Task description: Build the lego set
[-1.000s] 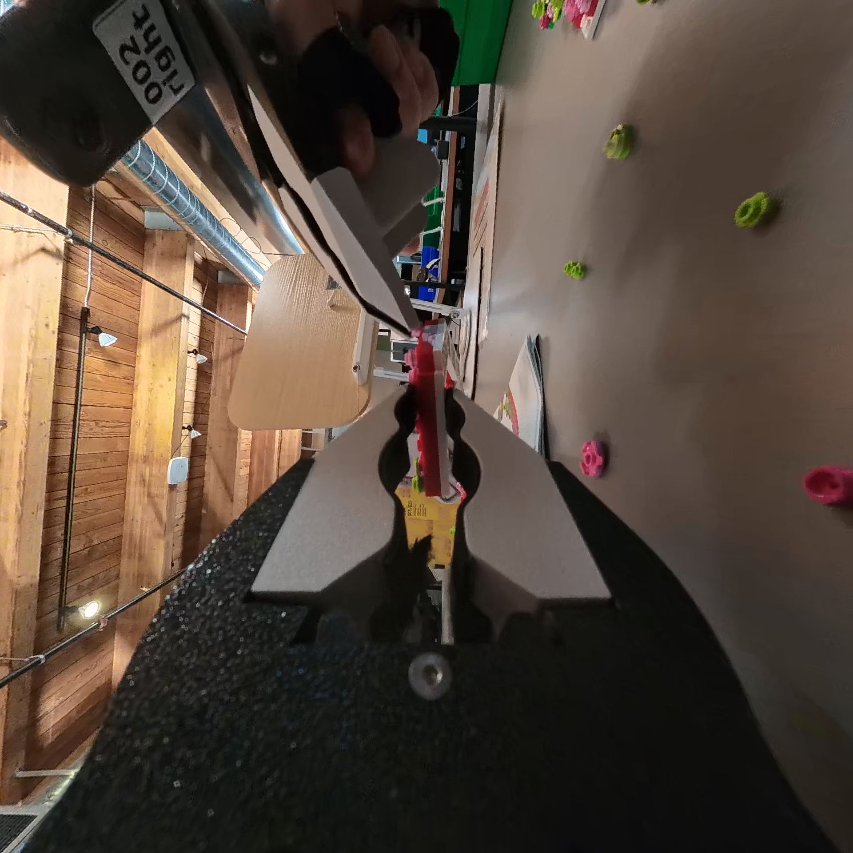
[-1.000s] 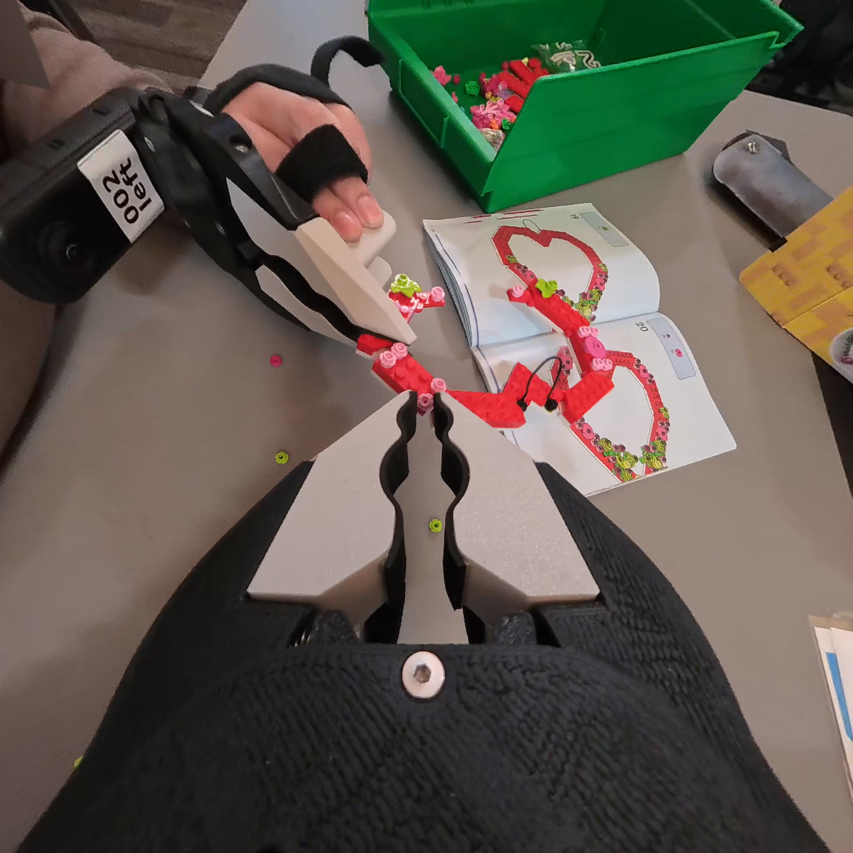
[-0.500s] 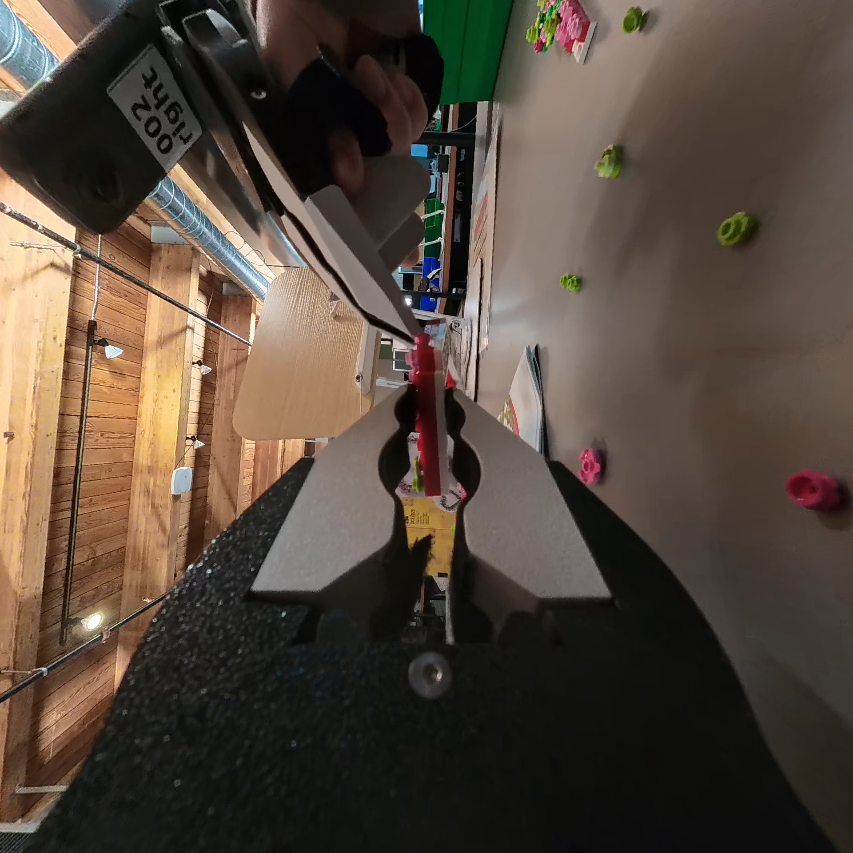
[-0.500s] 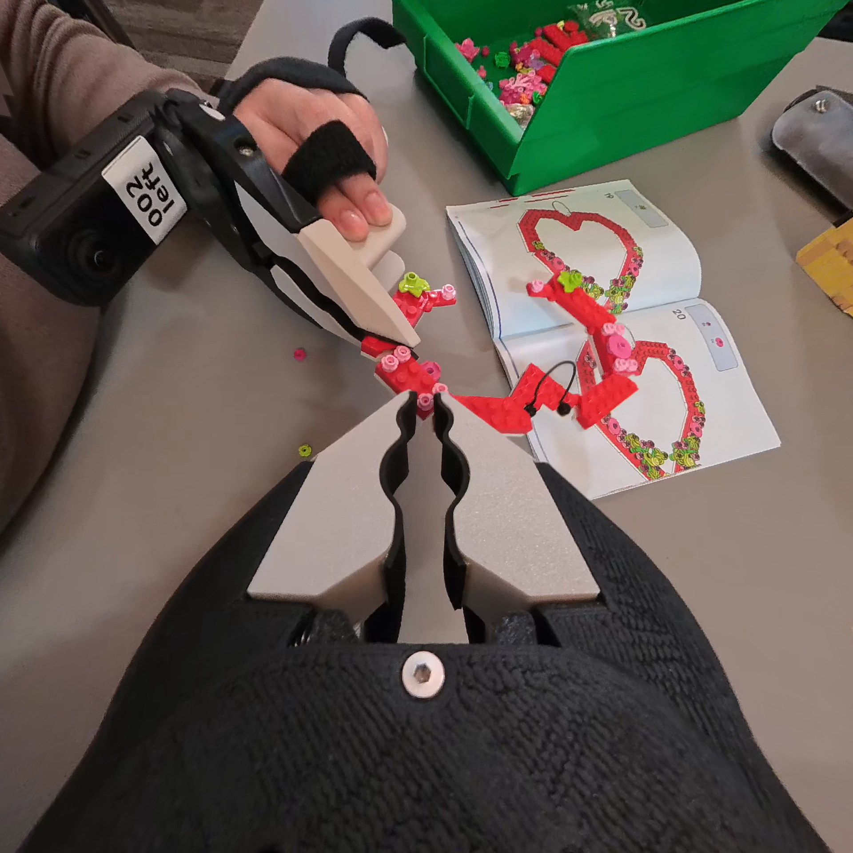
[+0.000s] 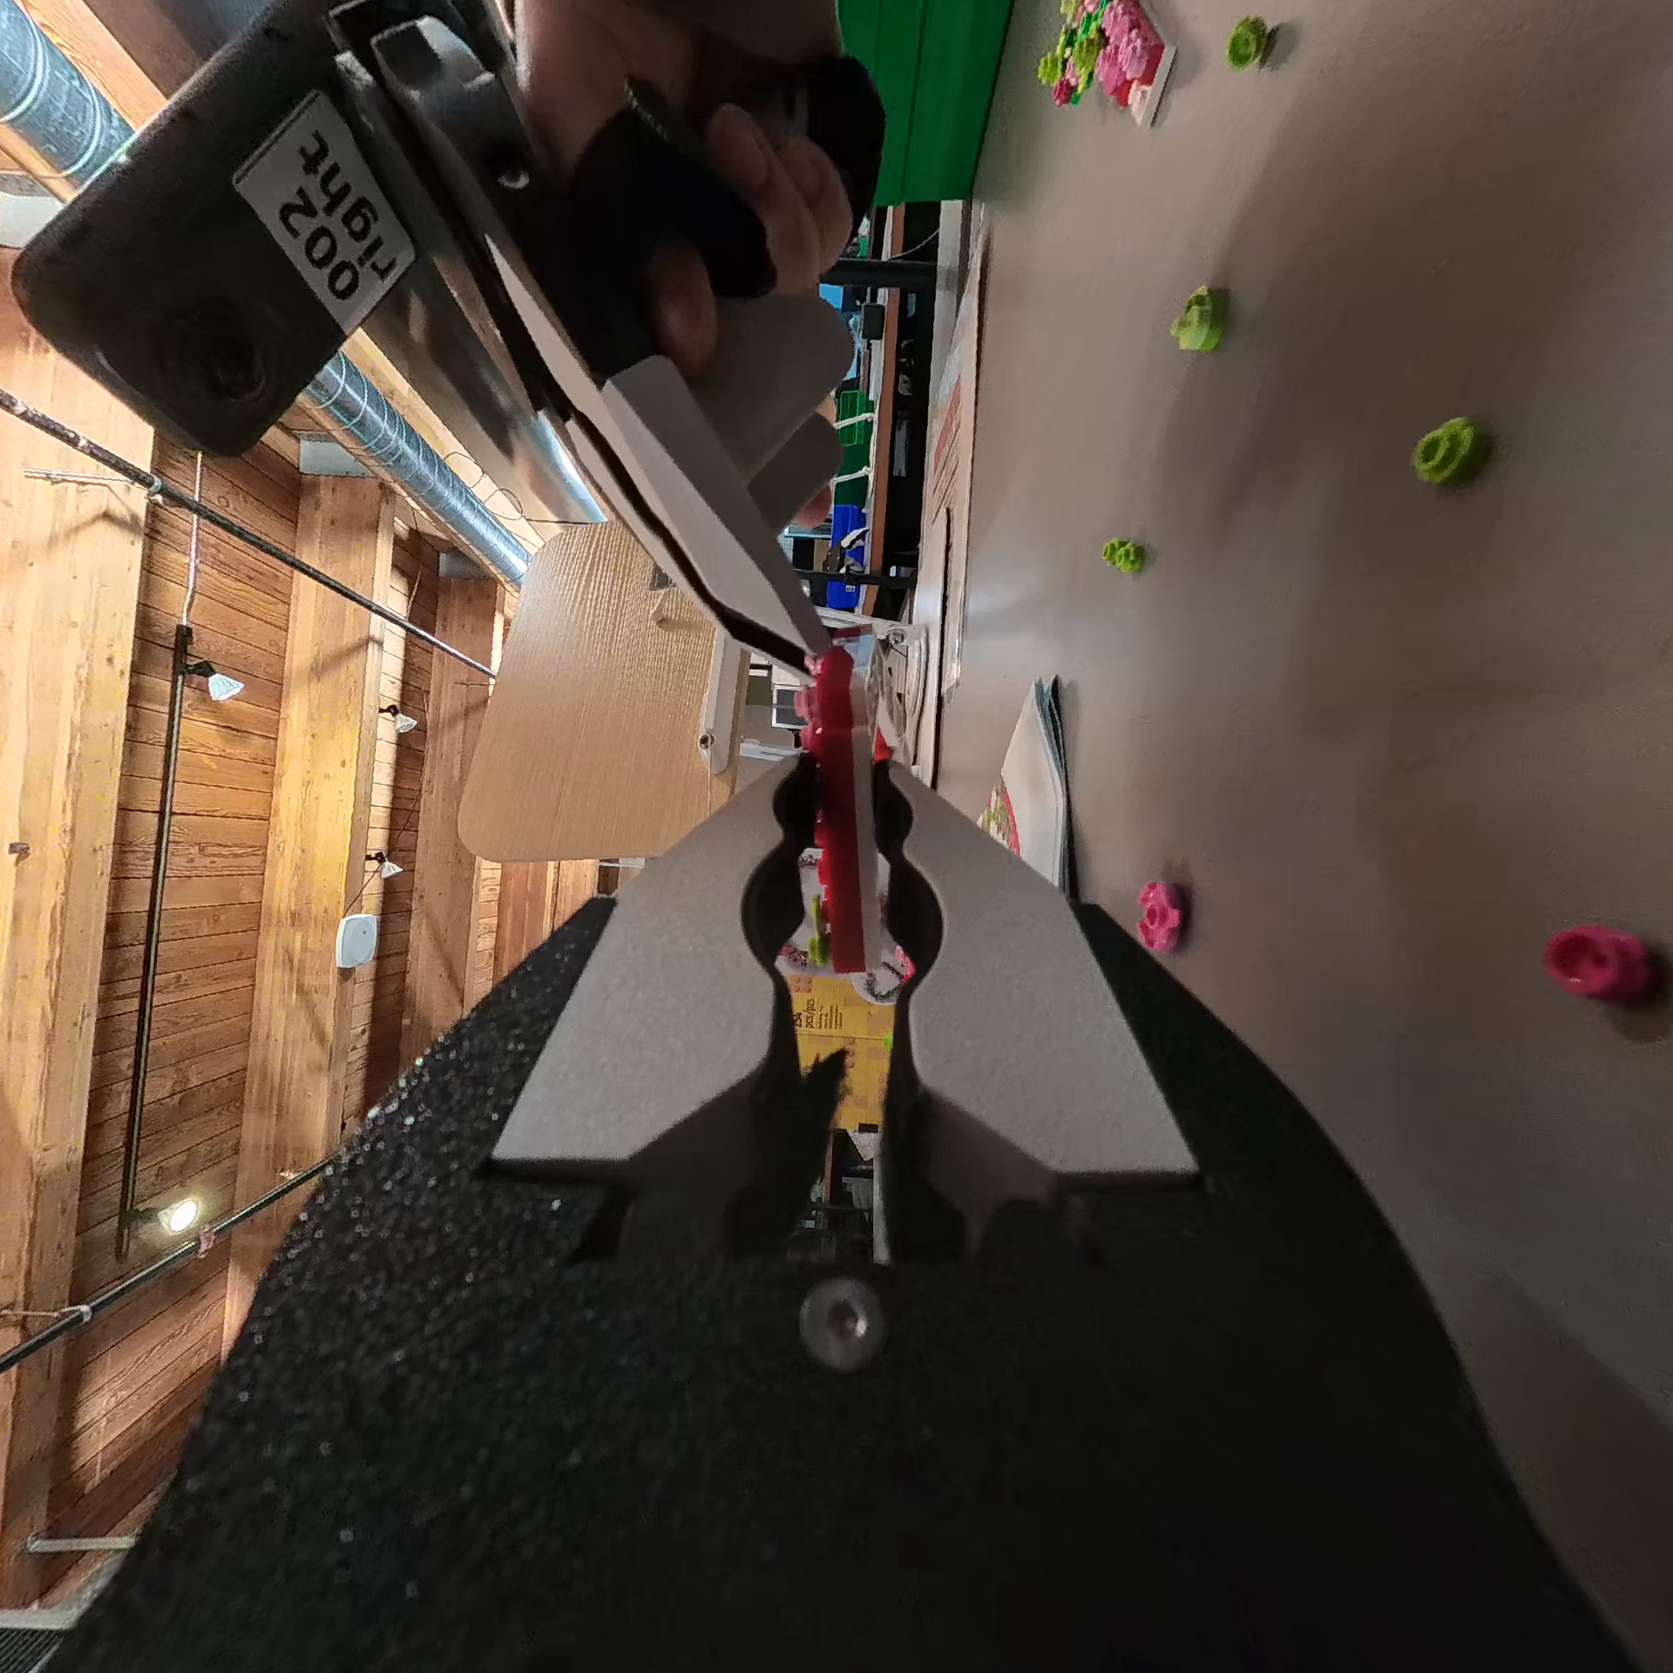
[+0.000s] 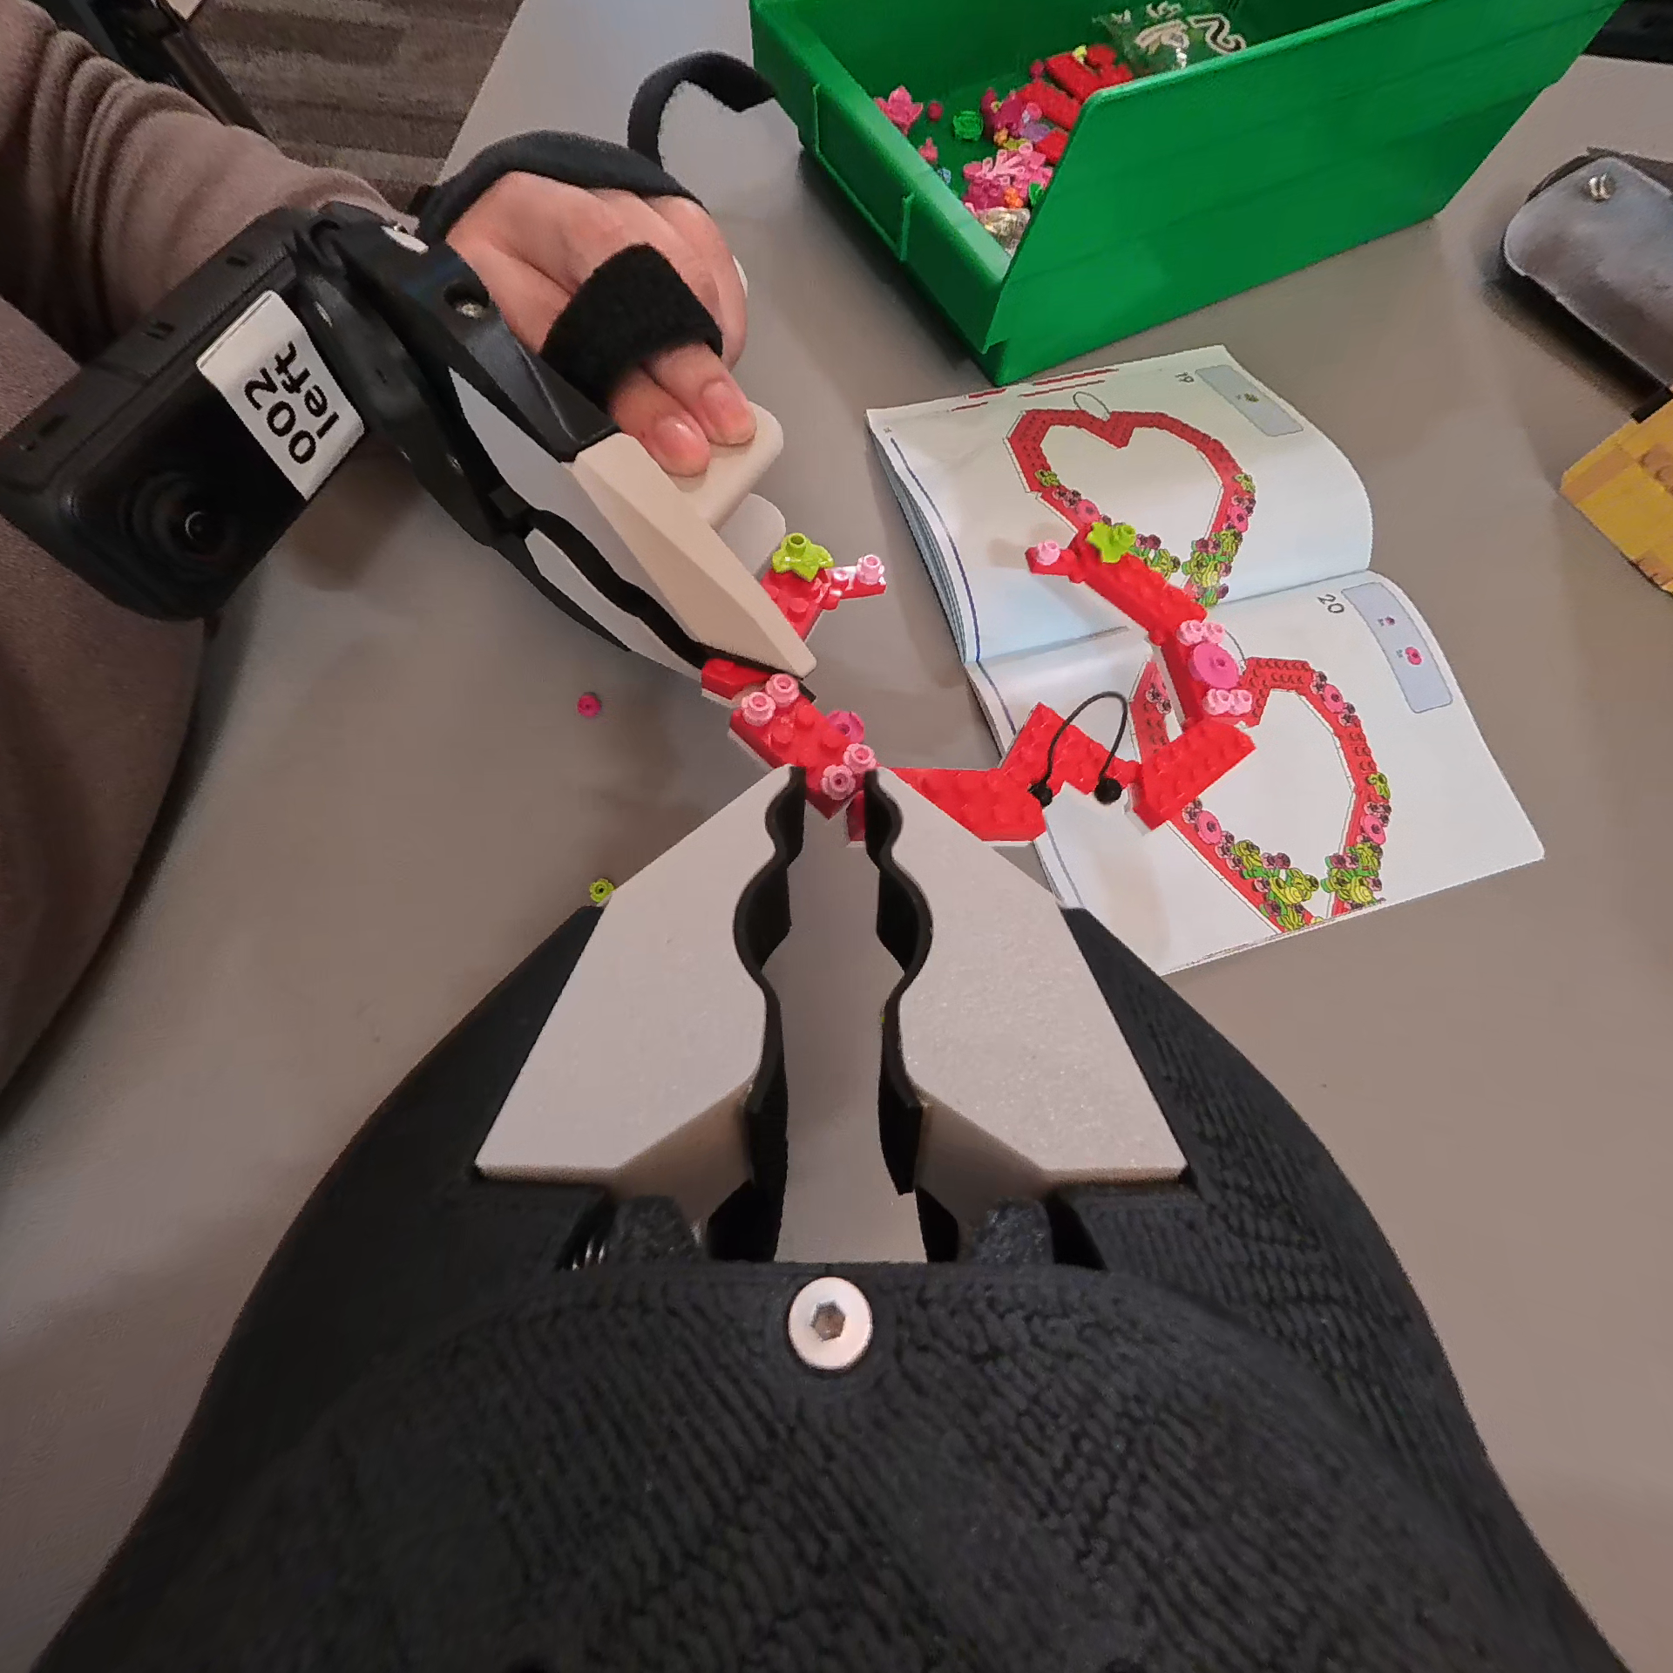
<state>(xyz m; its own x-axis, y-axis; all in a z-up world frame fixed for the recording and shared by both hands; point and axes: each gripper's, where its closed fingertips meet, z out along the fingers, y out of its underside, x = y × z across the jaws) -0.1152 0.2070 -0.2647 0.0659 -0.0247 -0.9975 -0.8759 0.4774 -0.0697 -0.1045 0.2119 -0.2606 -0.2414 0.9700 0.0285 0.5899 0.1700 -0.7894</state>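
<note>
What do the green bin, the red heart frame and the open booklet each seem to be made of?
Green bin: likely moulded plastic, smooth with a slight sheen. Red heart frame: glossy hard plastic bricks with studs. Open booklet: thin printed paper, pages curving at the fold.

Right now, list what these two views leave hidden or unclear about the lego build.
- Left wrist view: the red heart frame shows edge-on, clamped in the left gripper; its layout is hidden.
- Right wrist view: the frame's nearest part sits between the right gripper tips; contact there is unclear.
- Right wrist view: the green bin is cut off by the top edge.
- Loose flower studs are too small to identify.
</note>
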